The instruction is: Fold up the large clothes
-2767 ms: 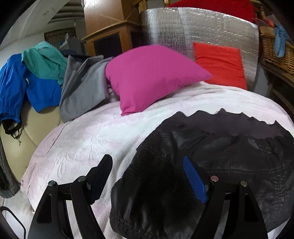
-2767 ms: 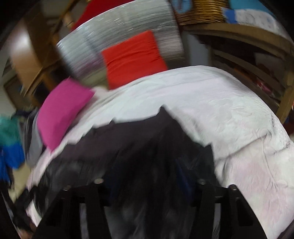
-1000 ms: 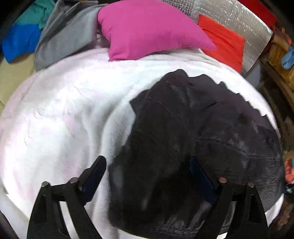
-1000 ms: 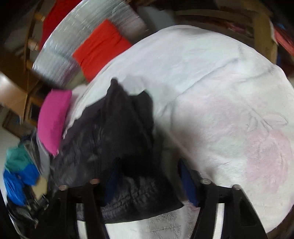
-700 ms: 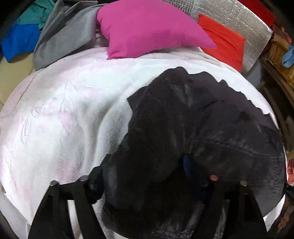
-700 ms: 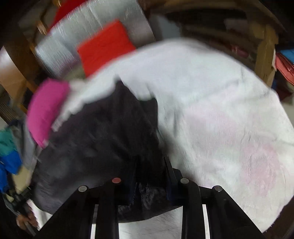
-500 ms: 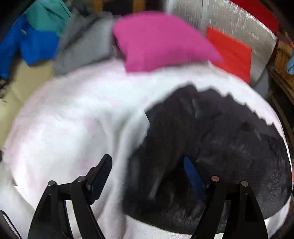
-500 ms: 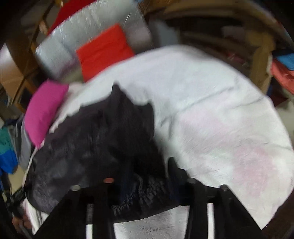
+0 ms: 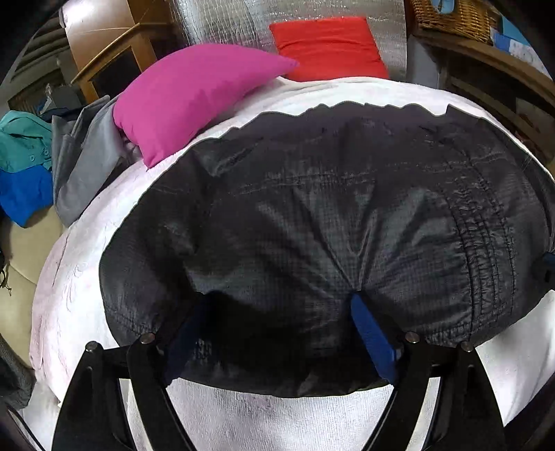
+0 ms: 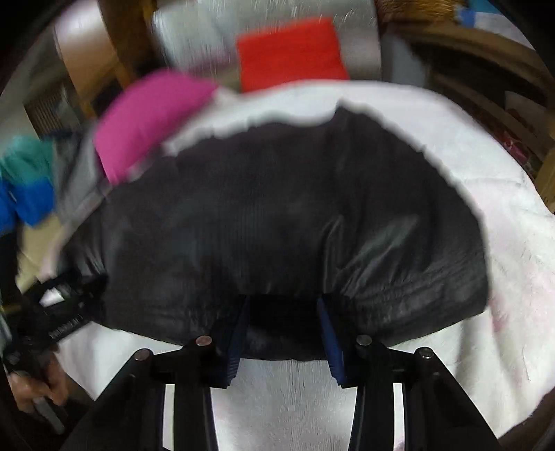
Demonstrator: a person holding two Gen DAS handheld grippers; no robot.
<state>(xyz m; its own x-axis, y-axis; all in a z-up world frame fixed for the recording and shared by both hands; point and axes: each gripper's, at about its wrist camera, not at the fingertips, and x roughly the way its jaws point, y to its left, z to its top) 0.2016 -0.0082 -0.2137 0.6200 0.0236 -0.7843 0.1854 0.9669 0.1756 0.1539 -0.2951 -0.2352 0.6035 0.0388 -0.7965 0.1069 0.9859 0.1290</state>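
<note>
A black ripstop garment (image 9: 329, 215) lies spread wide on the white bedspread (image 9: 277, 416), its gathered hem toward me. My left gripper (image 9: 275, 305) sits at the near hem with its jaws opening. The fabric drapes over its left finger and fills the gap, but the pads do not pinch it. In the blurred right wrist view, my right gripper (image 10: 282, 301) has its jaws closing, with the hem of the garment (image 10: 277, 208) bunched between the blue pads. A hand holding the left gripper (image 10: 52, 312) shows at the garment's left end.
A magenta pillow (image 9: 194, 93) and a red cushion (image 9: 326, 48) lie at the head of the bed before a silver panel (image 9: 277, 17). Grey (image 9: 86, 166), teal and blue clothes (image 9: 24, 194) are piled at left. A wicker basket (image 9: 451, 14) and wooden shelves stand at right.
Both views have rolled level and the garment now spans the frame. My left gripper went from beside the garment's left edge to over its hem. The right jaws have narrowed around the hem.
</note>
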